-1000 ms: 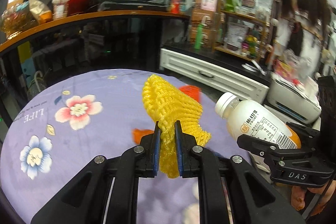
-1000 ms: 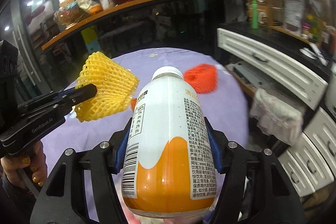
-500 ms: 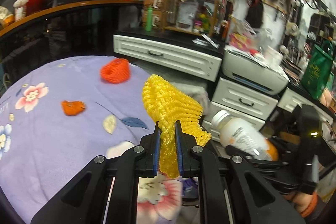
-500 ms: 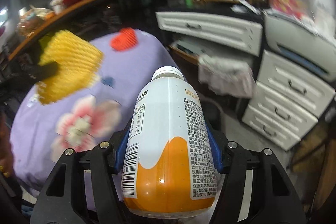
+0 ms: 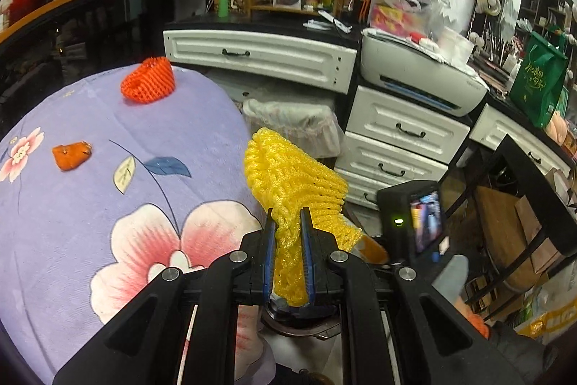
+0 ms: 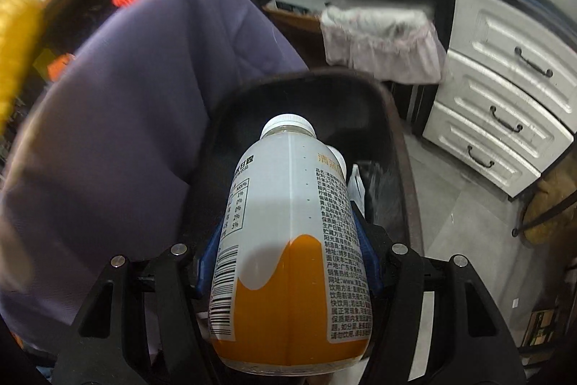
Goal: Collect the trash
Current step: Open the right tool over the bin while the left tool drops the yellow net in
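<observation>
Right gripper (image 6: pixel 288 273) clamped on bottle (image 6: pixel 288 240), tipped over dark bin (image 6: pixel 396 139) for dropping — left gripper (image 5: pixel 287 251) pinching yellow foam net (image 5: pixel 288 183), queued.

We see yellow foam net (image 5: pixel 288 190), open mesh weave, centre of left view, between blue pads (image 5: pixel 268 255) on black left gripper (image 5: pixel 287 251). Purple tablecloth (image 5: pixel 90 190) at left, printed with pink-and-white flowers, blue and cream leaves. Orange foam net (image 5: pixel 148 85) upper left; small orange scrap (image 5: pixel 71 156) at left. In right view, bottle (image 6: pixel 288 240) white above, orange below in wavy band, black print and barcode, white cap. Dark brown bin (image 6: pixel 396 139) behind it. White drawers (image 6: pixel 505 89), black handles, at right.
</observation>
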Demonstrator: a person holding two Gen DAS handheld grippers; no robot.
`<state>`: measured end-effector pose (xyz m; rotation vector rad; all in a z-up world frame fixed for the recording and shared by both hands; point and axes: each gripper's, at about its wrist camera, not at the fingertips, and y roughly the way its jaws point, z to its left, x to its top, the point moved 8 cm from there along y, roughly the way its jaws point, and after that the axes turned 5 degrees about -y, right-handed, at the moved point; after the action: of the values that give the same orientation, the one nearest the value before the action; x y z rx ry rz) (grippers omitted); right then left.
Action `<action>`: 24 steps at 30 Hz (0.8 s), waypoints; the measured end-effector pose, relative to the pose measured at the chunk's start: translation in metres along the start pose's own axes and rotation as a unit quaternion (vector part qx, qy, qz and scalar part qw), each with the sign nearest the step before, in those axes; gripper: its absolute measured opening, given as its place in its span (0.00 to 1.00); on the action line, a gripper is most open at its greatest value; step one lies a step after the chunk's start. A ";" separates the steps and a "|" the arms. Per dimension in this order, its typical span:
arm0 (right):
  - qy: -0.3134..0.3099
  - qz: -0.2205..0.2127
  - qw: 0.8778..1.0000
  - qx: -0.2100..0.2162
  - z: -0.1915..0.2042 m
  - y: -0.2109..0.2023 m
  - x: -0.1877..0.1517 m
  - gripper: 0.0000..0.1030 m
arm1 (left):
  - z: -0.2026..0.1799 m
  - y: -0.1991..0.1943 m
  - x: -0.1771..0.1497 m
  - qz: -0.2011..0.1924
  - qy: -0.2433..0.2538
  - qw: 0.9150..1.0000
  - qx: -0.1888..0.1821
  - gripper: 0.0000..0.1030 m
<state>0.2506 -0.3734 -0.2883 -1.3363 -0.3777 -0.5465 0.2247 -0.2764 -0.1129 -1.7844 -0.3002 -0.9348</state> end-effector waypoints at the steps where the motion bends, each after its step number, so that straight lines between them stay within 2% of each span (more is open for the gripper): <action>1: 0.005 0.002 1.000 -0.003 -0.003 0.003 -0.001 0.62 | -0.001 0.002 -0.001 0.002 0.000 1.000 0.001 0.13; 3: 0.013 0.001 1.000 -0.006 -0.008 0.004 -0.005 0.68 | -0.001 0.005 -0.003 0.005 0.001 1.000 0.003 0.13; 13: 0.009 -0.045 0.997 -0.060 -0.037 -0.053 -0.006 0.68 | -0.025 0.029 -0.012 0.032 0.034 0.999 -0.012 0.13; 17: 0.027 -0.057 0.994 -0.085 -0.059 -0.077 -0.010 0.68 | -0.037 0.045 -0.022 0.053 0.048 0.997 -0.018 0.13; 24: 0.067 -0.065 0.990 -0.103 -0.093 -0.100 -0.018 0.68 | -0.045 0.061 -0.037 0.075 0.062 0.995 -0.016 0.13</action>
<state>0.1739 -0.4753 -0.2361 -1.4705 -0.3048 -0.7985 0.2164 -0.3336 -0.1744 -1.7425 -0.0717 -0.9435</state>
